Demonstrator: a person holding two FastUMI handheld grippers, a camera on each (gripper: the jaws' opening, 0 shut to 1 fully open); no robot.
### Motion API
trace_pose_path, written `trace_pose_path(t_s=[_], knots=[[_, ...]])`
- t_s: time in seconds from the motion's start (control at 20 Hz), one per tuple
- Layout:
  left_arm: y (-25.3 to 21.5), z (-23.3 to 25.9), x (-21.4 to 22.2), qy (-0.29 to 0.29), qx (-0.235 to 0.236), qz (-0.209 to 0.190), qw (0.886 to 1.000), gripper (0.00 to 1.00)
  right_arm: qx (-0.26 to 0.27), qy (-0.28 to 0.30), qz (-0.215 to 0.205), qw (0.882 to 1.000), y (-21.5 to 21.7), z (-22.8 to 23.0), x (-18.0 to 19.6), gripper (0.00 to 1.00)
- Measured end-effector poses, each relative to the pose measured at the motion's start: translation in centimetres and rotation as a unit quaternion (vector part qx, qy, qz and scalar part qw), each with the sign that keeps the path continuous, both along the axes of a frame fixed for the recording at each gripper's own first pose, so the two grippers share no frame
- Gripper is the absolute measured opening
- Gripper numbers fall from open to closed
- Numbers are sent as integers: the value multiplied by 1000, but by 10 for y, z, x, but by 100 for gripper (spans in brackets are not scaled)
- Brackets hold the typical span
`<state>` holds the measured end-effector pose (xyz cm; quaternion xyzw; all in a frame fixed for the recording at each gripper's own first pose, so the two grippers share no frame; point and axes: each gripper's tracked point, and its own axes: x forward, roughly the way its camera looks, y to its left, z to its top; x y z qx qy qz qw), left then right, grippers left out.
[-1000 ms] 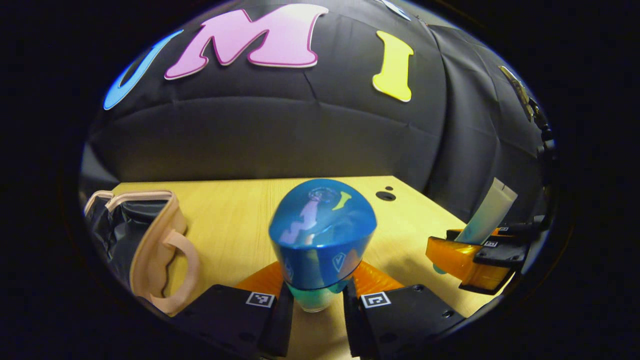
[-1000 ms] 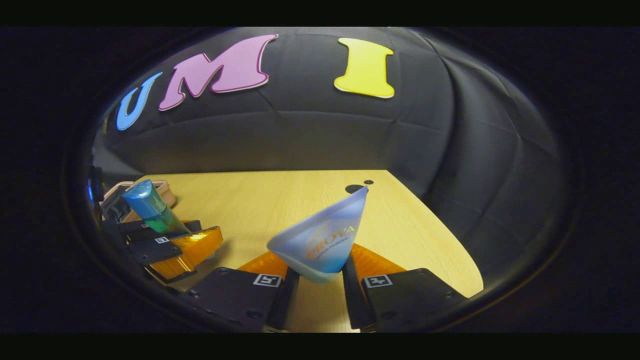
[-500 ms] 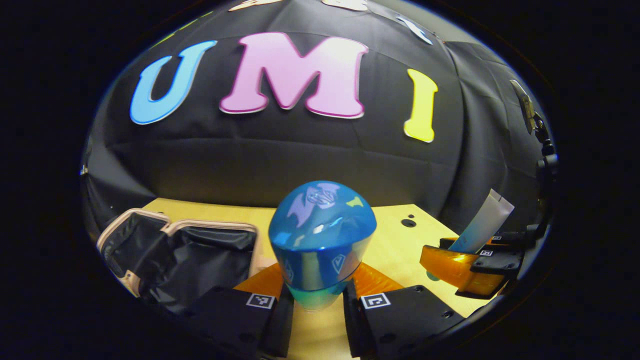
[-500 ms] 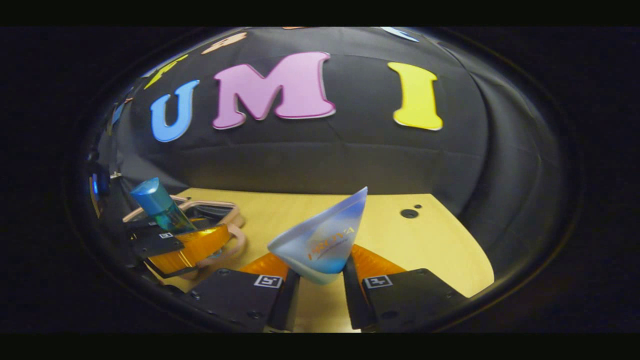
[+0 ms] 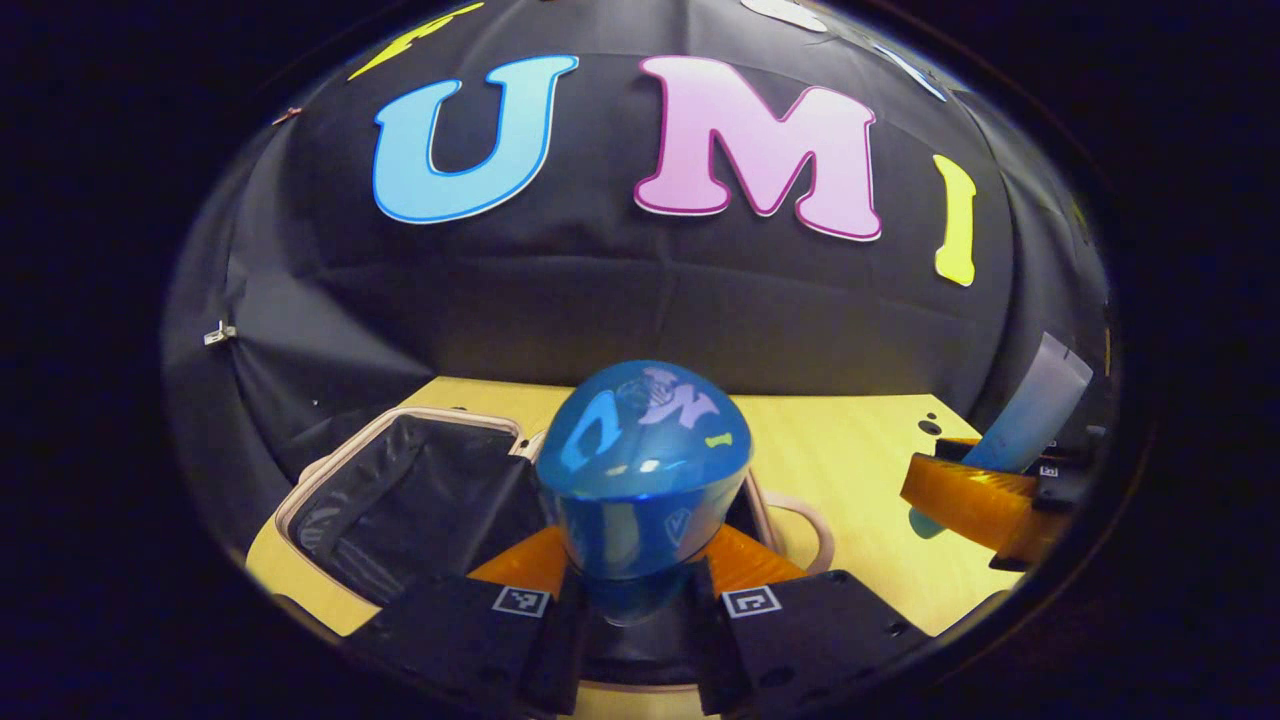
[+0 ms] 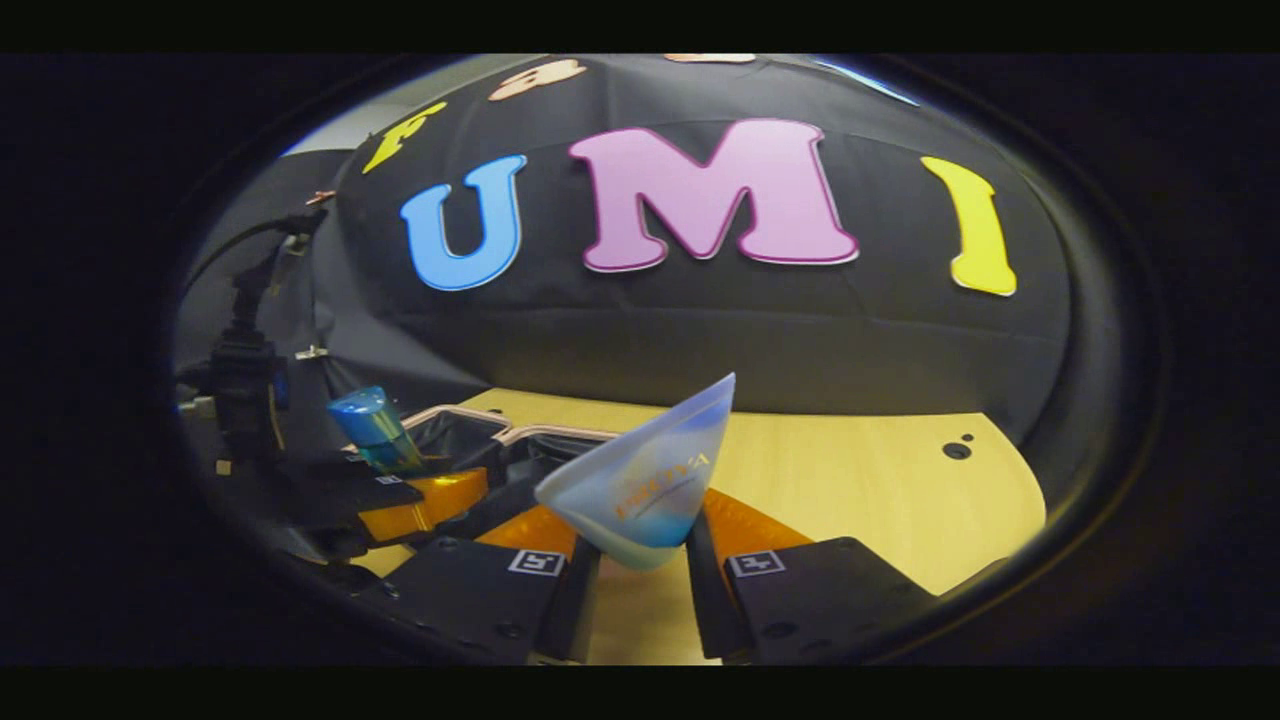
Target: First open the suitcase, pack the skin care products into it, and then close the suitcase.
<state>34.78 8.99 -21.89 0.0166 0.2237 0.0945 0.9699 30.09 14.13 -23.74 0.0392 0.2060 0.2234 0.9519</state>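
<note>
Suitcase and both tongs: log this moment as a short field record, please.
suitcase: open on the wooden table, dark lining showing
left tongs: shut on blue-capped bottle, held over the suitcase
right tongs: shut on pale blue tube, above the table beside the suitcase
packed items: none visible inside

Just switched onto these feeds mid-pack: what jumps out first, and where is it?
The shiny blue-capped bottle gripped by the left gripper sits front and centre in the left gripper view, right over the open suitcase with its dark lining. In the right gripper view, the right gripper clamps a pale blue tube above the wooden table, the suitcase off to its left.
</note>
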Motion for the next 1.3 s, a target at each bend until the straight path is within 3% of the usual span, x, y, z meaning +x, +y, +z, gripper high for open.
trace_pose_path(t_s=[0.05,0.1,0.3,0.45,0.5,0.65,0.7,0.75,0.8,0.85,1.05,1.1,1.15,1.2,1.3], knots=[[9,-11,-2,24,6,-3,1000,48,4,2,1,1000,7,2,-2,39],[18,-21,0,45,11,-7,999,48,6,3,0,1000,13,2,-2,44],[27,-62,14,124,-2,-22,992,51,-8,17,-14,1000,13,-12,1,44],[29,-81,21,169,-12,-26,985,48,-4,38,-28,999,7,-22,5,44],[30,-86,24,179,-15,-25,983,45,-6,39,-30,999,4,-23,7,44],[33,-102,29,217,-34,-11,976,48,-8,47,-37,998,-3,-27,11,44],[34,-109,32,232,-42,-8,972,48,-7,50,-39,998,-5,-28,12,39],[34,-115,30,253,-46,0,966,51,-4,53,-42,998,-7,-28,13,44],[33,-121,31,265,-50,2,963,48,-1,57,-44,997,-7,-27,13,39],[32,-122,30,275,-47,5,960,48,1,61,-44,997,-7,-27,14,44],[31,-123,38,284,-32,1,958,52,-11,48,-31,998,-6,-12,21,44],[31,-124,39,286,-36,1,958,46,-9,50,-31,998,-4,-11,20,44],[30,-122,38,286,-38,-1,957,46,-5,57,-31,998,-2,-11,20,44],[31,-117,37,288,-36,3,957,52,-3,62,-32,998,0,-11,22,44],[41,-103,36,270,-20,7,963,50,-7,70,-31,997,5,-9,22,43]])
